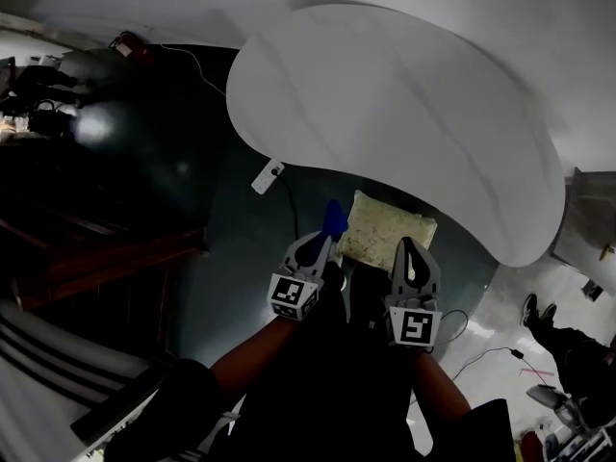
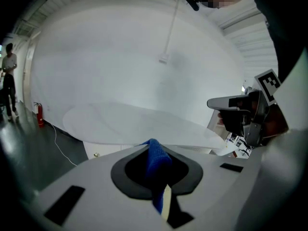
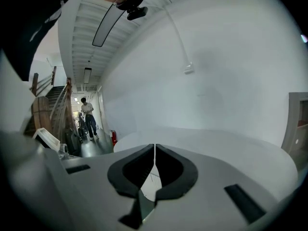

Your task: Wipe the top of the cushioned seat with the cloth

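The cushioned seat (image 1: 387, 231), a pale speckled square pad, lies on the floor under the edge of a big white table. My left gripper (image 1: 324, 240) is held at the seat's left side, shut on a blue cloth (image 1: 334, 218) that sticks up from its tips. In the left gripper view the blue cloth (image 2: 157, 163) is pinched between the jaws. My right gripper (image 1: 408, 248) hovers above the seat's near right part, shut with nothing in it; in the right gripper view its jaws (image 3: 154, 163) meet at the tips.
A large white oval table (image 1: 404, 114) fills the middle. A white power strip (image 1: 267, 175) with a cable lies on the dark floor to the left. Wooden stairs (image 1: 87, 258) are at left. A person (image 3: 88, 117) stands far down the corridor beside a fire extinguisher (image 3: 113, 137).
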